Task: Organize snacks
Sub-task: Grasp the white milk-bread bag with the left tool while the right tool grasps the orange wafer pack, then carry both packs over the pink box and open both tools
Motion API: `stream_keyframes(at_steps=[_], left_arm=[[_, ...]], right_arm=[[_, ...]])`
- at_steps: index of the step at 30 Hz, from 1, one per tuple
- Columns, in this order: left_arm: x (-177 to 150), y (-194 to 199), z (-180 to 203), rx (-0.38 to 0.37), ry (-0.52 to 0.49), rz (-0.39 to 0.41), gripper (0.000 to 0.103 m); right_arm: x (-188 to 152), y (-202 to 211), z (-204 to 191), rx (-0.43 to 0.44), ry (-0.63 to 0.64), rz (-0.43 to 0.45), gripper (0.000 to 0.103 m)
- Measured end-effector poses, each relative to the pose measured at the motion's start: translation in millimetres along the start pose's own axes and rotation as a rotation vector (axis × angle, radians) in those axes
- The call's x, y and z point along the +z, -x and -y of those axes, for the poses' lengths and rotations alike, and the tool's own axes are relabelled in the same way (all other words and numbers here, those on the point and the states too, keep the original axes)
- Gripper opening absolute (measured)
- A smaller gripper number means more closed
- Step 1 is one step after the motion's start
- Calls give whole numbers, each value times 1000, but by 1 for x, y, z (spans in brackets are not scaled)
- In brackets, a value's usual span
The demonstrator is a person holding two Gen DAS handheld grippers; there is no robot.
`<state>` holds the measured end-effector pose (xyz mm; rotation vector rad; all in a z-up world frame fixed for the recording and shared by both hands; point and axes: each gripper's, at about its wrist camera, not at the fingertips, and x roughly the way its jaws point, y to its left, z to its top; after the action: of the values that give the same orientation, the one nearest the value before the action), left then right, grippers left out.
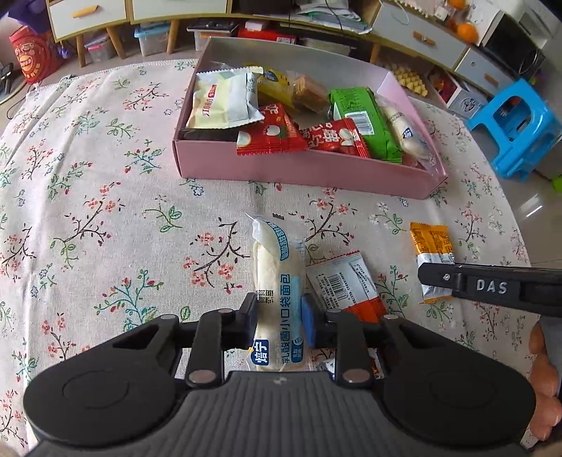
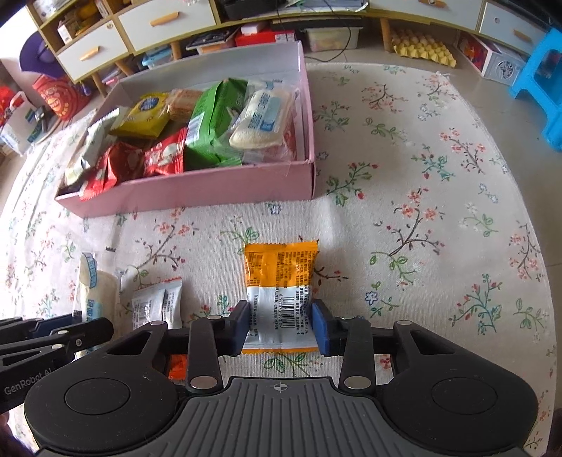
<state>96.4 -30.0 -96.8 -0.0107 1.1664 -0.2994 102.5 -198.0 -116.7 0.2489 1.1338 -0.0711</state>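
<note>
A pink box [image 1: 302,174] [image 2: 210,193] at the back of the floral tablecloth holds several snack packets. My left gripper [image 1: 279,318] is shut on a long white bread packet [image 1: 277,281] [image 2: 93,284] with blue print, its pads pressing both sides. My right gripper [image 2: 281,325] is shut on an orange and silver packet [image 2: 281,281] [image 1: 433,253], squeezed at its barcode end. Between the two lies a white and orange packet [image 1: 346,284] [image 2: 158,306], flat on the cloth and untouched.
The table's right edge curves close in the left wrist view, with a blue stool [image 1: 516,130] [image 2: 541,84] on the floor beyond. Low cabinets [image 2: 140,24] and storage bins line the back. A hand [image 1: 544,379] shows at the right.
</note>
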Motion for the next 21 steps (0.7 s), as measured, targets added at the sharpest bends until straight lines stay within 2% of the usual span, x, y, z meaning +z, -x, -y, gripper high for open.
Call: stream_keyframes(at_steps=[9, 21], left_arm=[[-4, 16, -3, -46, 12, 27, 23], [-1, 35, 3, -10, -28, 128, 23]], right_arm=[[0, 23, 6, 64, -65, 44, 36], [0, 45, 6, 134, -120, 94, 36]])
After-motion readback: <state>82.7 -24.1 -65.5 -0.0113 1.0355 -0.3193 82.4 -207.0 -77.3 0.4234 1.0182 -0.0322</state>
